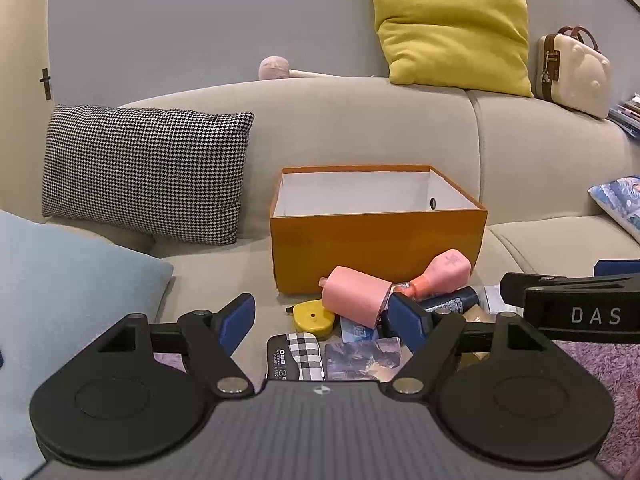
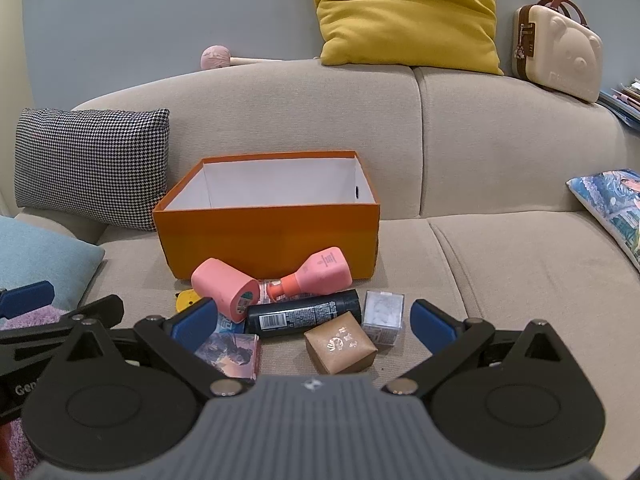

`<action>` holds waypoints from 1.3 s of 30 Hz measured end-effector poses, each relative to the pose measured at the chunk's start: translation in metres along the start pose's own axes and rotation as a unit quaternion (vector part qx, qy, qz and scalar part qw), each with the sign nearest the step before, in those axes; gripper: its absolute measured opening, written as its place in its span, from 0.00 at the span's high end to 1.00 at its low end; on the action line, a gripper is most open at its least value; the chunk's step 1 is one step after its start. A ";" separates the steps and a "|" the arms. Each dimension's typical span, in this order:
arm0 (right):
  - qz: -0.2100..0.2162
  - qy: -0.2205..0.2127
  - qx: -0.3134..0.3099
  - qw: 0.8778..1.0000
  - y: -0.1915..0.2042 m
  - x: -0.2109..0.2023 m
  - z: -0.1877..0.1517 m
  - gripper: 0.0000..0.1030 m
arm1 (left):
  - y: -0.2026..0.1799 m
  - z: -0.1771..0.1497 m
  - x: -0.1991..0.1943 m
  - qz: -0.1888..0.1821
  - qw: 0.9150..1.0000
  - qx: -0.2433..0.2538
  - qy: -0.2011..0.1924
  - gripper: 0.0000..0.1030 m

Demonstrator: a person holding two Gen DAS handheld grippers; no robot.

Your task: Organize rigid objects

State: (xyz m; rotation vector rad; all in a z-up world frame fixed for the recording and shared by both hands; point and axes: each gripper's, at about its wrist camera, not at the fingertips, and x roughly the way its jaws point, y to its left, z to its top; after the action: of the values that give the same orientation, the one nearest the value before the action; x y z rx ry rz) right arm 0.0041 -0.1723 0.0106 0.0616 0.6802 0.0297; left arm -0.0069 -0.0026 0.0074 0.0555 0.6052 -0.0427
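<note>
An open orange box (image 1: pixel 376 248) (image 2: pixel 268 236) stands on the beige sofa seat, white and empty inside. In front of it lies a pile: two pink bottles (image 1: pixel 356 296) (image 2: pixel 316 272), a black can (image 2: pixel 304 312), a yellow tape measure (image 1: pixel 312 316), a brown box (image 2: pixel 340 344), a clear box (image 2: pixel 382 316), picture cards (image 1: pixel 360 354) and a black checkered pack (image 1: pixel 296 356). My left gripper (image 1: pixel 326 322) is open over the left of the pile. My right gripper (image 2: pixel 314 322) is open around the can and brown box. Neither holds anything.
A houndstooth cushion (image 1: pixel 144 172) and a light blue cushion (image 1: pixel 60 304) lie left of the box. A yellow cushion (image 2: pixel 404 12) and a cream bear case (image 2: pixel 560 52) sit on the sofa back. A printed cushion (image 2: pixel 608 208) lies at the right.
</note>
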 end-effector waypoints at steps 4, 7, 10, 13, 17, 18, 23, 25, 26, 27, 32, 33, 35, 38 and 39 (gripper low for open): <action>0.000 0.000 0.000 1.000 0.000 0.000 0.000 0.01 | 0.000 -0.001 0.000 0.000 1.000 0.000 0.001 0.13; 0.000 0.000 0.000 1.000 -0.001 0.000 0.000 0.01 | -0.001 -0.001 0.000 0.000 1.000 0.001 0.002 0.13; 0.000 0.001 0.000 1.000 -0.001 0.000 0.000 0.01 | -0.001 -0.001 0.000 0.000 1.000 0.001 0.003 0.13; 0.001 0.001 0.000 1.000 -0.001 0.000 0.000 0.01 | -0.001 -0.001 0.000 0.000 1.000 0.001 0.004 0.13; 0.001 0.001 0.000 1.000 -0.001 -0.001 0.000 0.01 | -0.002 -0.002 0.001 -0.001 1.000 0.002 0.005 0.13; 0.001 0.001 0.000 1.000 -0.001 0.000 0.000 0.01 | -0.002 -0.002 0.001 -0.001 1.000 0.002 0.006 0.13; 0.000 0.004 0.002 1.000 -0.003 -0.001 -0.001 0.01 | -0.001 -0.002 0.003 -0.005 1.000 0.003 0.011 0.13; 0.000 0.008 0.003 1.000 -0.004 0.001 0.000 0.01 | -0.001 -0.003 0.005 -0.008 1.000 0.006 0.017 0.13; 0.000 0.011 0.004 1.000 -0.004 0.002 0.000 0.01 | -0.001 -0.004 0.006 -0.009 1.000 0.009 0.021 0.13; -0.001 0.014 0.005 1.000 -0.004 0.003 0.000 0.01 | 0.000 -0.005 0.008 -0.012 0.999 0.013 0.027 0.14; 0.004 0.041 0.008 0.999 -0.003 0.015 0.000 0.01 | 0.007 -0.009 0.017 -0.029 0.998 0.016 0.051 0.21; 0.007 0.046 0.009 0.999 -0.003 0.018 0.000 0.01 | 0.010 -0.010 0.020 -0.034 0.998 0.014 0.055 0.23; 0.014 0.056 0.008 0.998 -0.002 0.024 0.000 0.04 | 0.015 -0.011 0.025 -0.047 0.997 0.009 0.065 0.27; 0.027 0.073 0.006 0.997 -0.002 0.036 0.001 0.16 | 0.022 -0.008 0.035 -0.068 0.995 -0.003 0.073 0.29; 0.030 0.080 0.004 0.996 -0.002 0.041 0.002 0.18 | 0.024 -0.006 0.039 -0.075 0.994 -0.011 0.074 0.29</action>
State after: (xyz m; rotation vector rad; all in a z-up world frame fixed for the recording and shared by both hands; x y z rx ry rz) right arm 0.0377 -0.1721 -0.0139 0.0874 0.8393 0.0917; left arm 0.0230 0.0210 -0.0187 -0.0084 0.7581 -0.1789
